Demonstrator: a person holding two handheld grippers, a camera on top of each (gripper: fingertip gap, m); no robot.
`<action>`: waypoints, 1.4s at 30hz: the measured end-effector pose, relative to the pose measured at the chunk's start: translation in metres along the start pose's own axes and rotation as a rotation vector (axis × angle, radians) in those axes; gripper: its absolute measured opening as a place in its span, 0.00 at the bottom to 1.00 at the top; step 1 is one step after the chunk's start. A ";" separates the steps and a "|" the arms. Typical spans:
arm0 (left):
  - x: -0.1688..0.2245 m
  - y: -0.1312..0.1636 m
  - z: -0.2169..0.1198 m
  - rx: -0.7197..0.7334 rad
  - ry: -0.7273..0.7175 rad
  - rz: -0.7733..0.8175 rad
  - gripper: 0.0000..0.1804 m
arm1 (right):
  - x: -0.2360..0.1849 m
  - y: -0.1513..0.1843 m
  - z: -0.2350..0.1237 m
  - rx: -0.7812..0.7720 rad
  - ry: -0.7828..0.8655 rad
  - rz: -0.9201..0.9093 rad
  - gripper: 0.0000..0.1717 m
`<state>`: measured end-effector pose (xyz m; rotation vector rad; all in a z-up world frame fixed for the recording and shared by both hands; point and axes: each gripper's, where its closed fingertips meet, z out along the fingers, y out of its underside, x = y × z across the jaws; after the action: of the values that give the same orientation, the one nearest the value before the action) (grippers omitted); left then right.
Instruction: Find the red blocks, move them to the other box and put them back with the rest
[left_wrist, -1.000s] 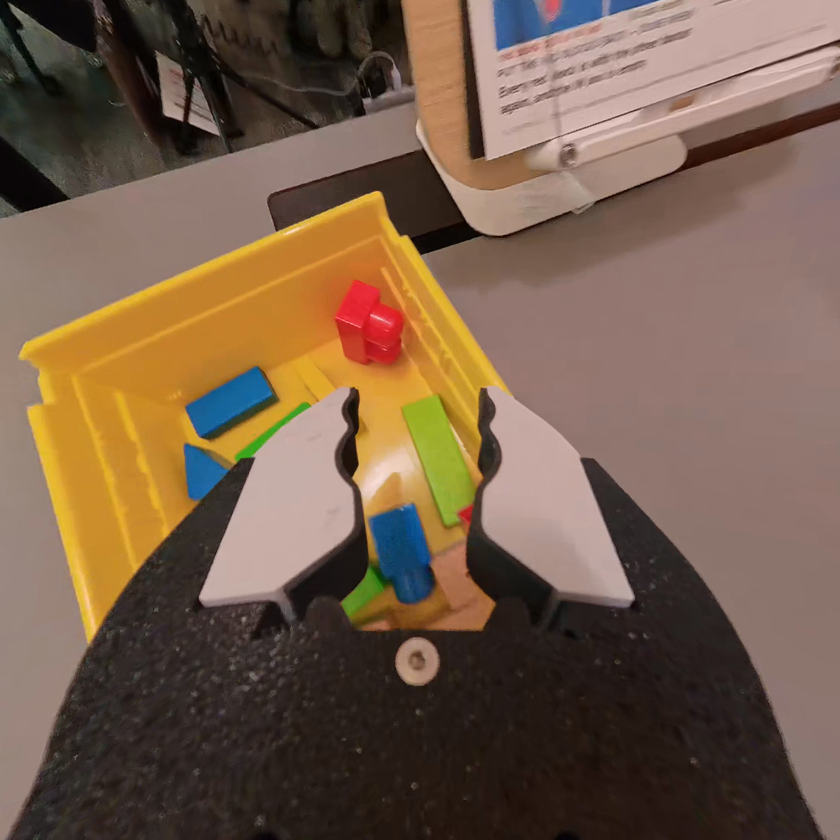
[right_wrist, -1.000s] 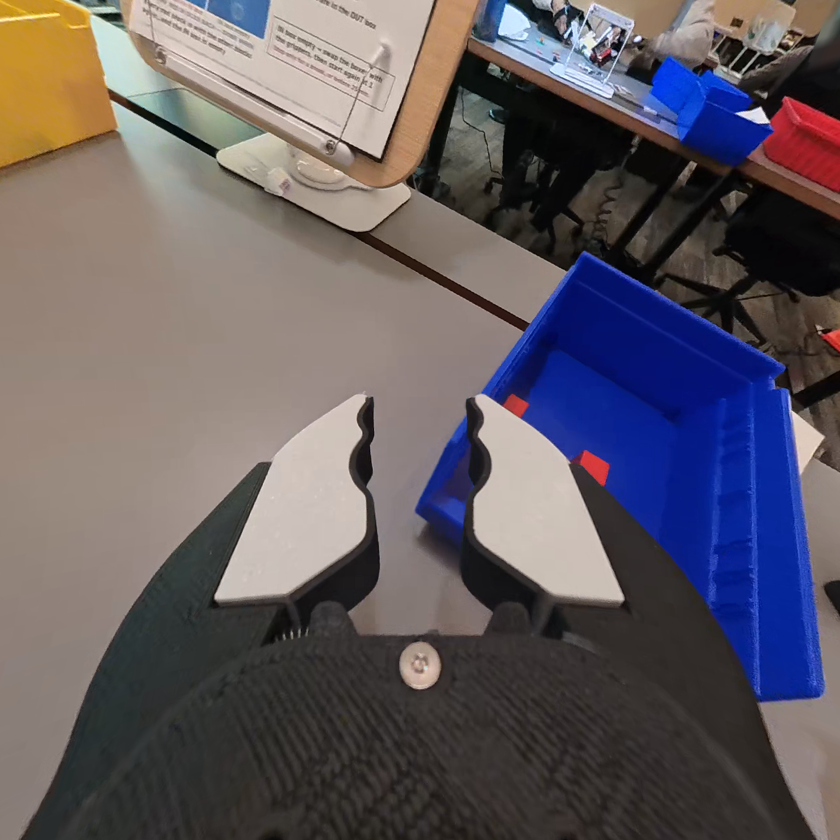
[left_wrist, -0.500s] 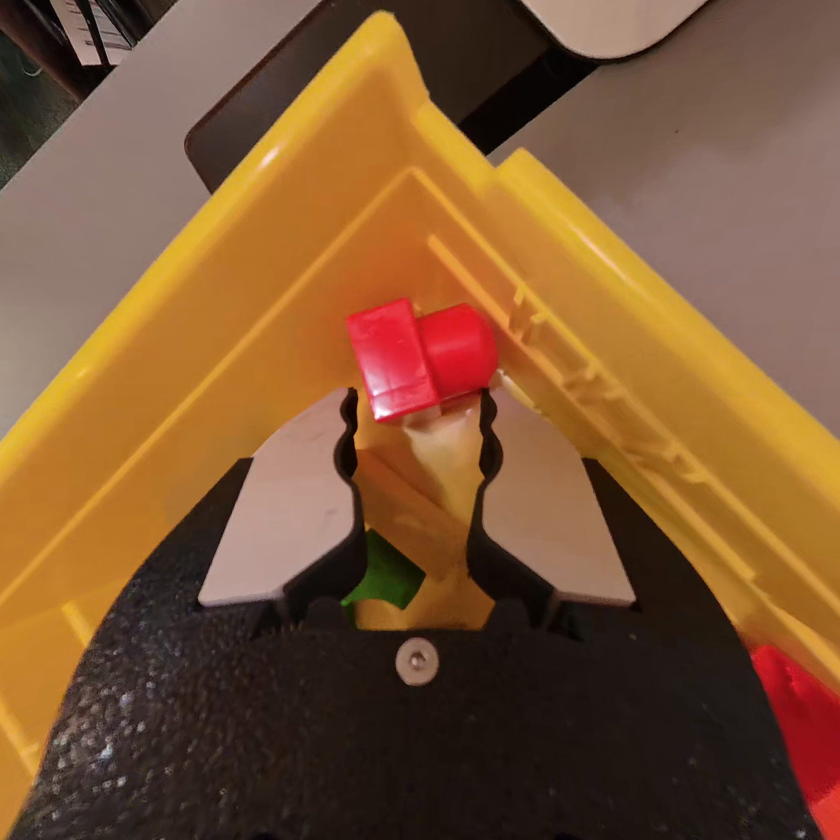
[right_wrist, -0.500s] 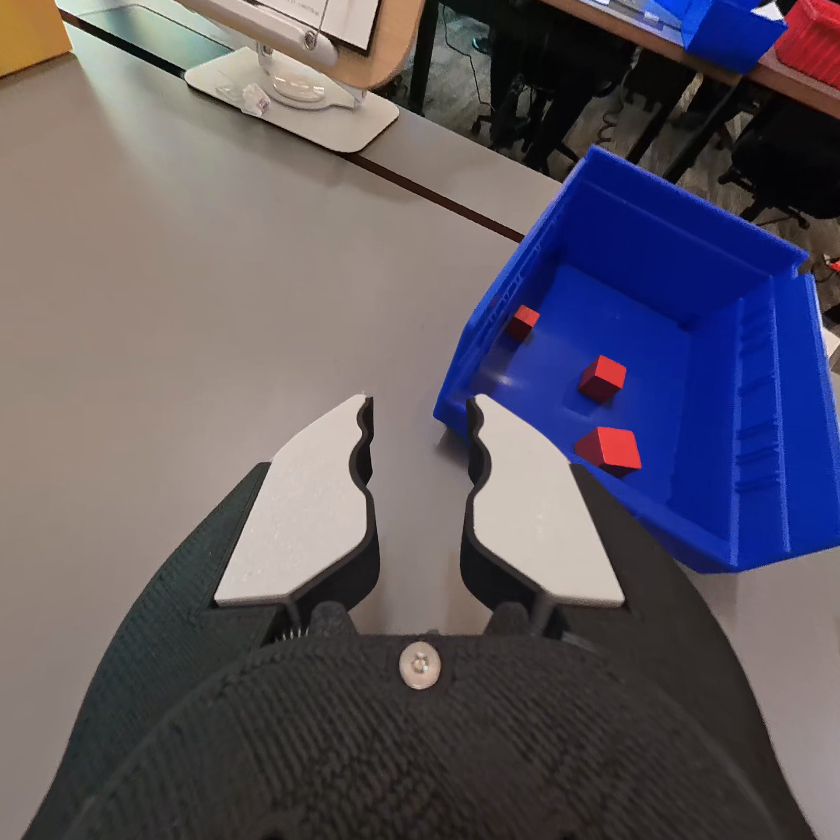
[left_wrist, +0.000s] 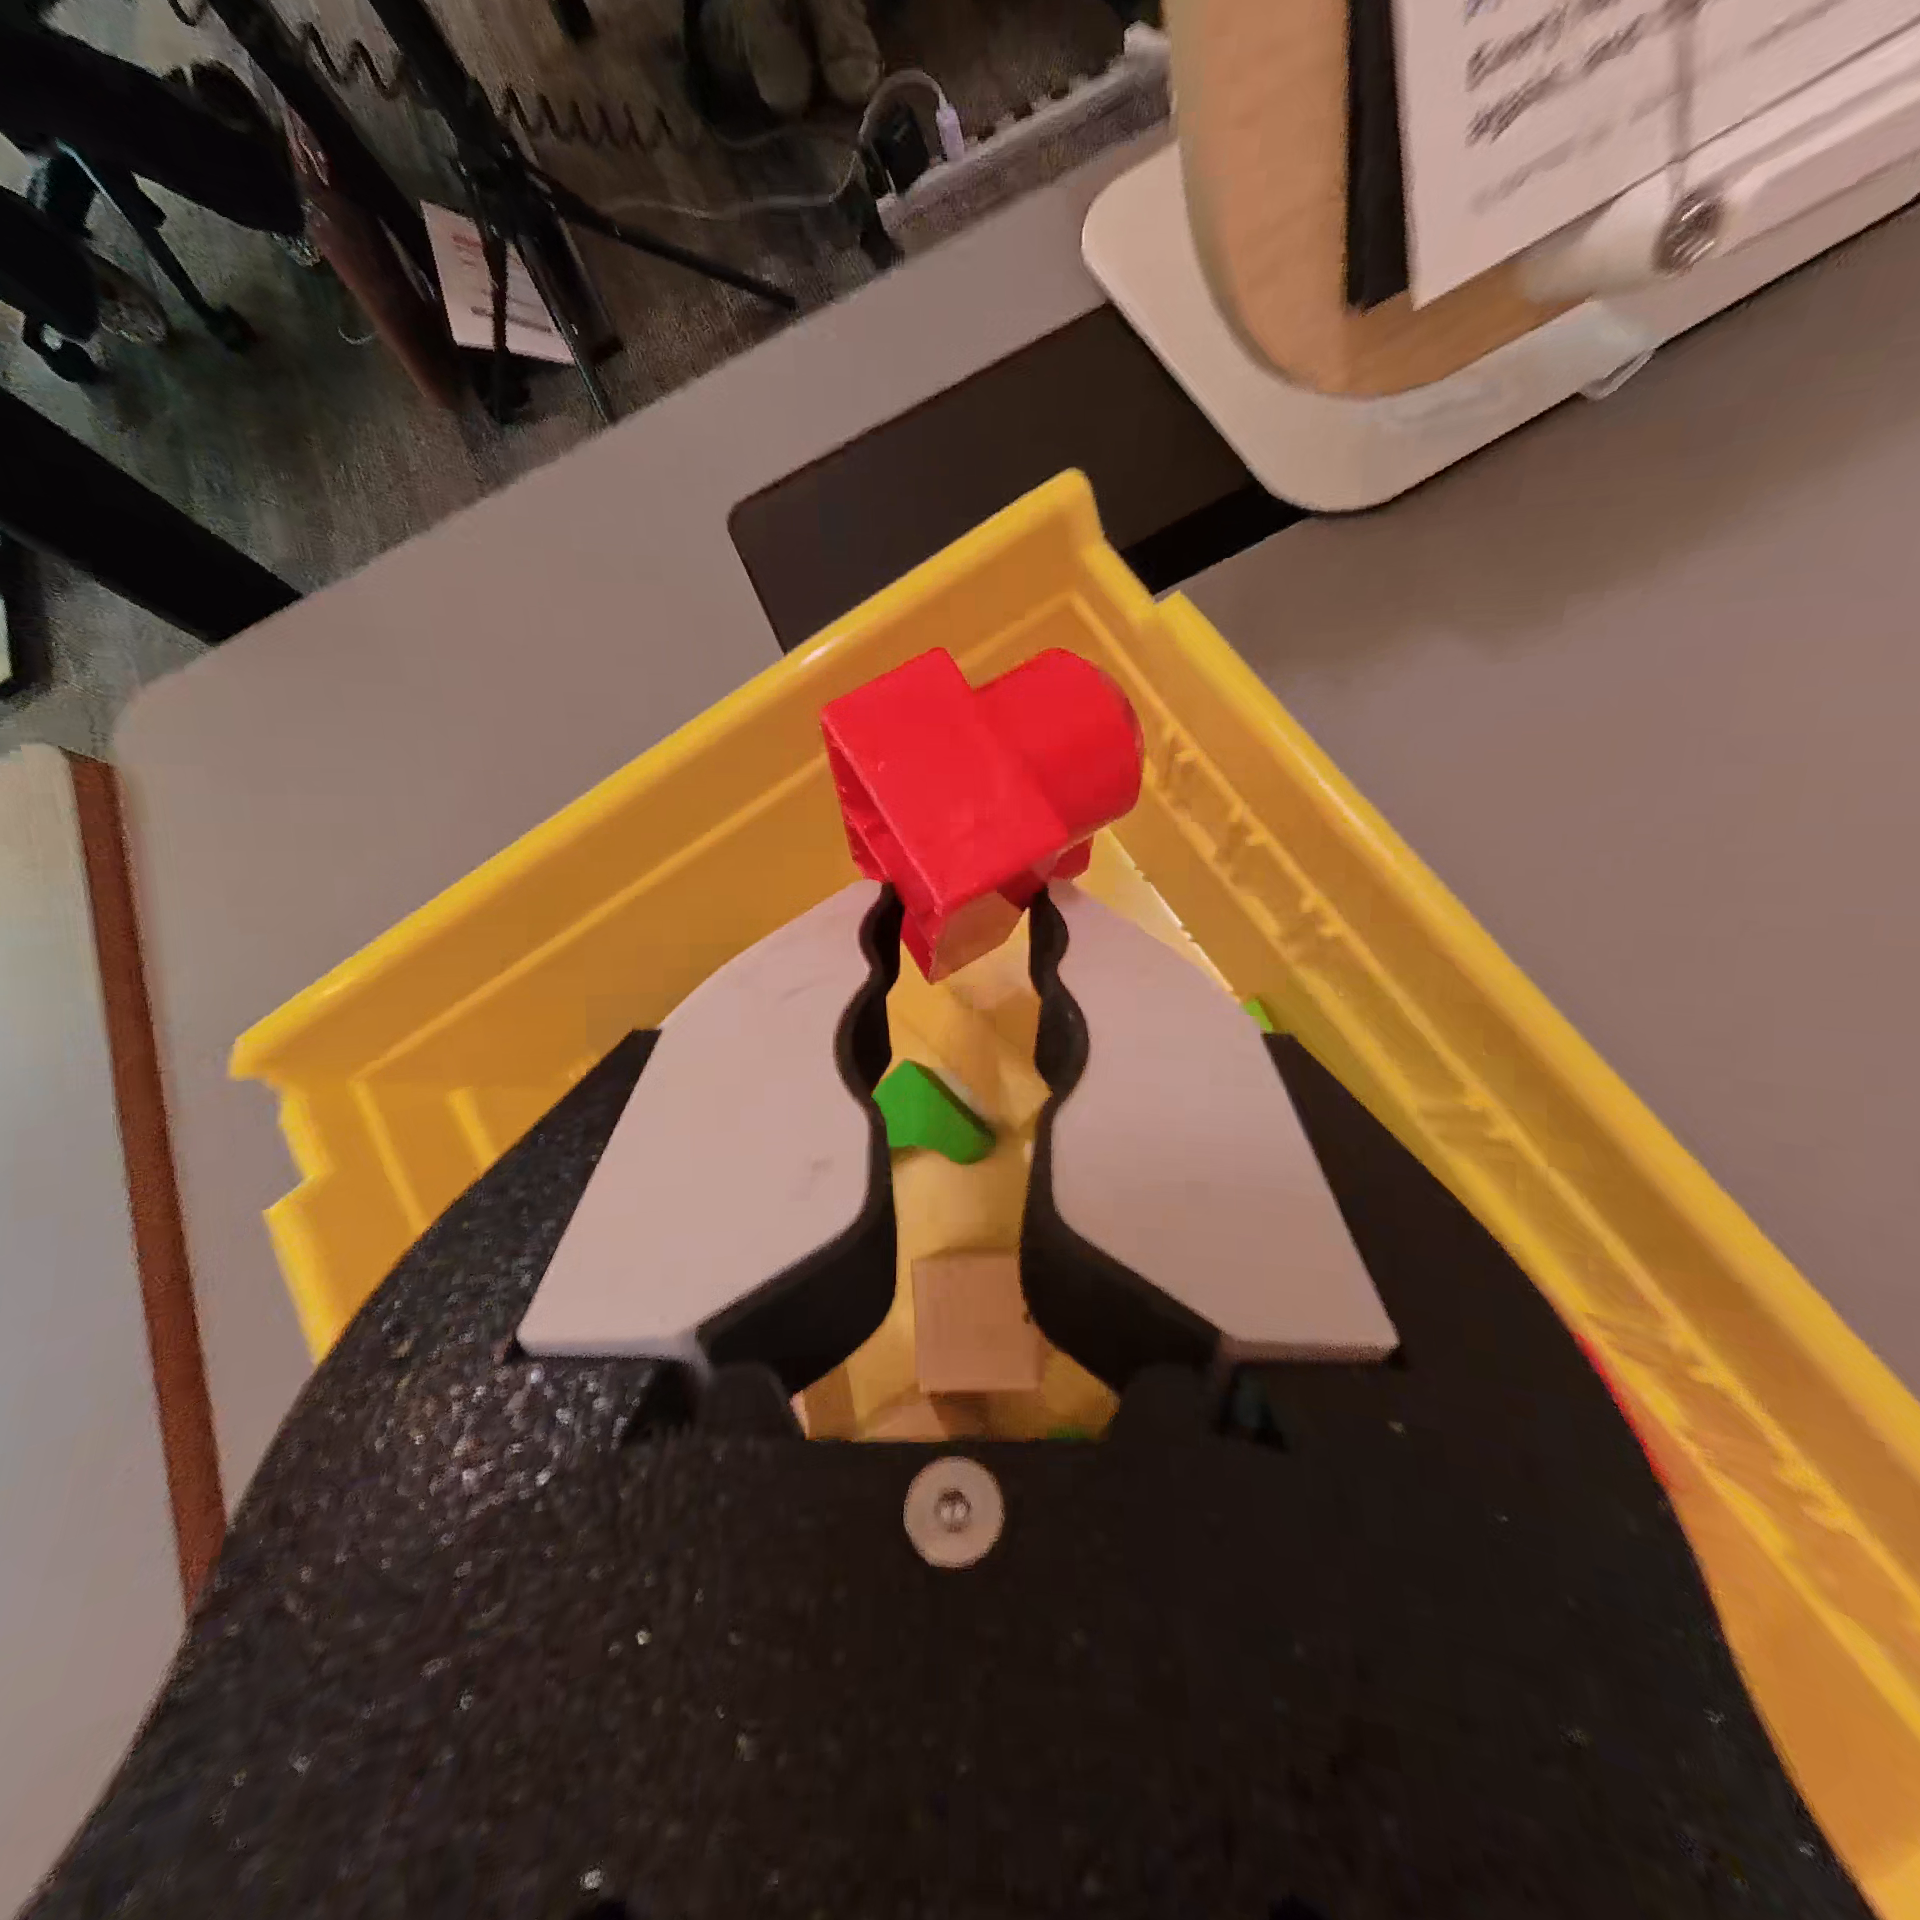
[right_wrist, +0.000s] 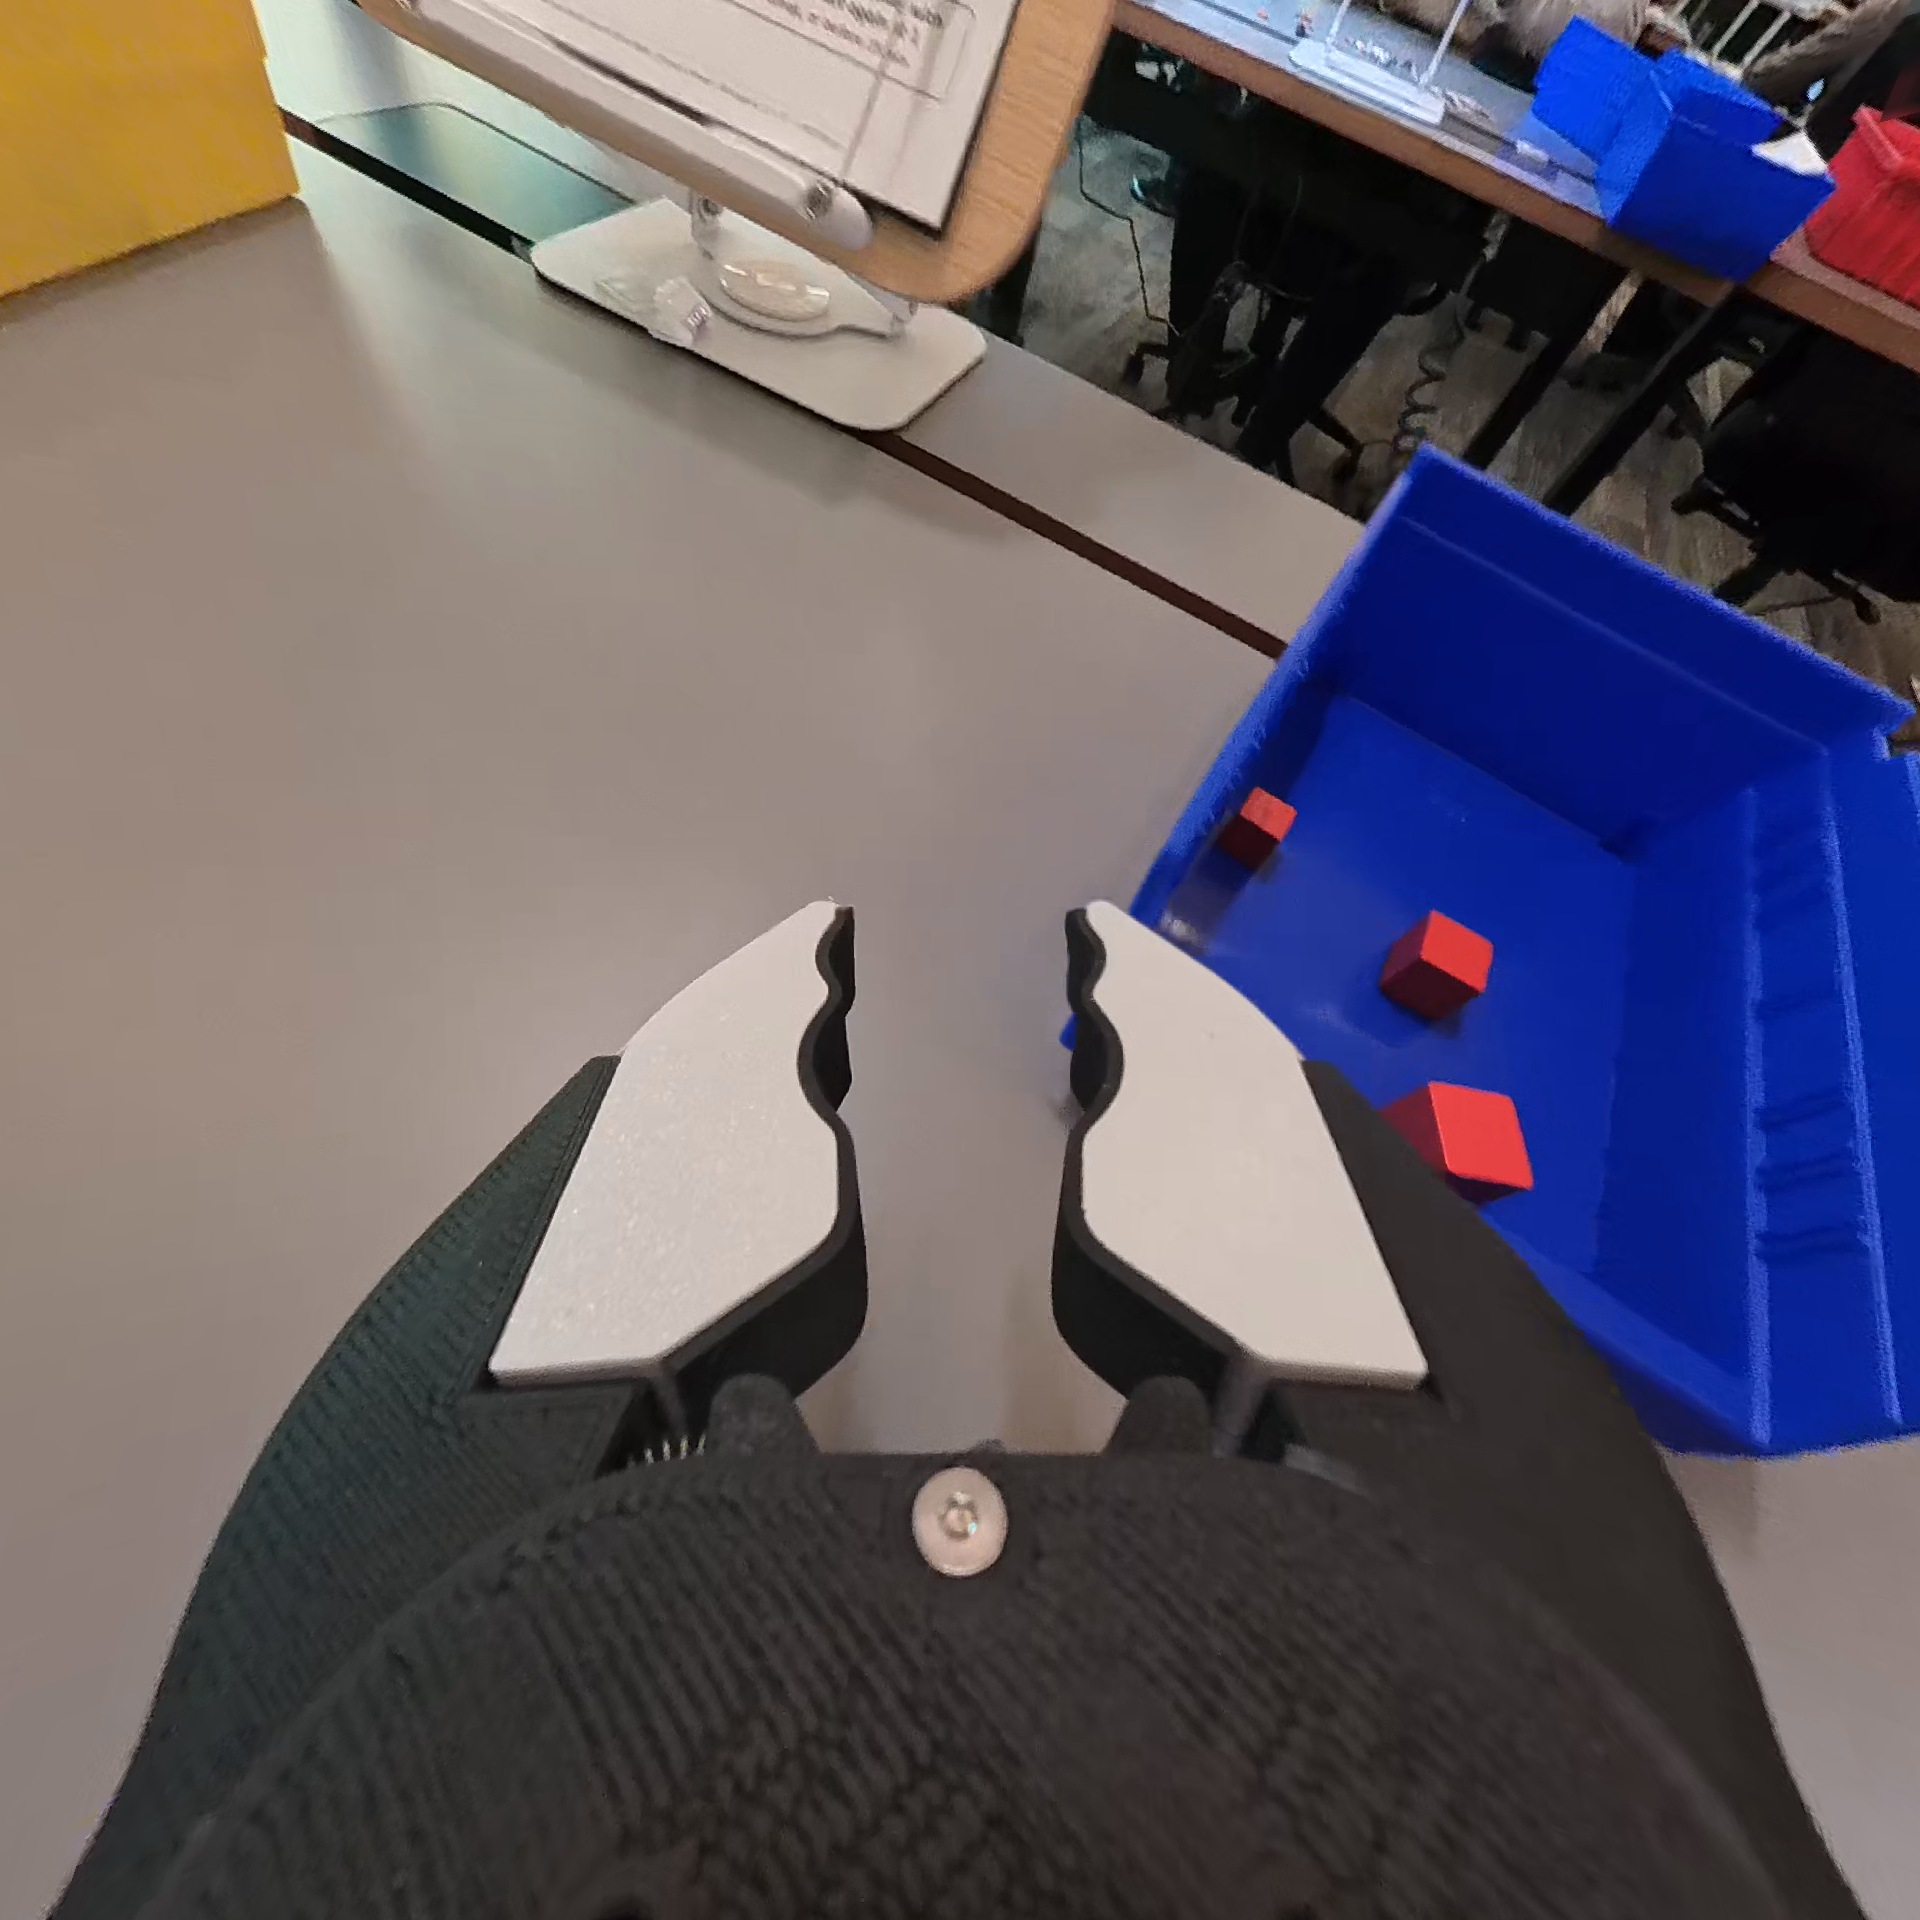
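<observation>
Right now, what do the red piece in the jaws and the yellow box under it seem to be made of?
Red piece: probably painted wood; a bare tan face shows at its lower end, and the paint is satiny. Yellow box: looks like moulded plastic, glossy, with thin ribbed walls and a rolled rim.

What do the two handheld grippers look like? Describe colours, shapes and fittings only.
The left gripper has a black, speckled, rough-grained body, the right gripper a black body with a fine ribbed, woven-looking texture. Each carries two flat pale-grey fingers tapering to a point, with wavy black inner pads, and a silver screw centred on the body behind the fingers. No cables or sleeves show.
</observation>
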<state>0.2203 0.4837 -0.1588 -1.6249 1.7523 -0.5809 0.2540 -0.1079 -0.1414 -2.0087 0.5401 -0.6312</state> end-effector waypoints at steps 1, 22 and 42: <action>0.004 -0.007 -0.014 0.035 0.009 -0.002 0.13 | -0.004 -0.006 0.002 0.018 -0.008 -0.005 0.23; 0.406 -0.103 -0.172 0.446 1.169 -0.038 0.13 | -0.125 -0.127 -0.006 0.559 -0.250 -0.297 0.37; 0.524 -0.134 -0.172 0.288 1.480 -0.050 0.12 | -0.045 -0.109 -0.053 0.709 -0.161 -0.214 0.29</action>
<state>0.1870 -0.0690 -0.0370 -0.9470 2.3028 -2.3206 0.1991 -0.0646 -0.0328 -1.4276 -0.0149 -0.6648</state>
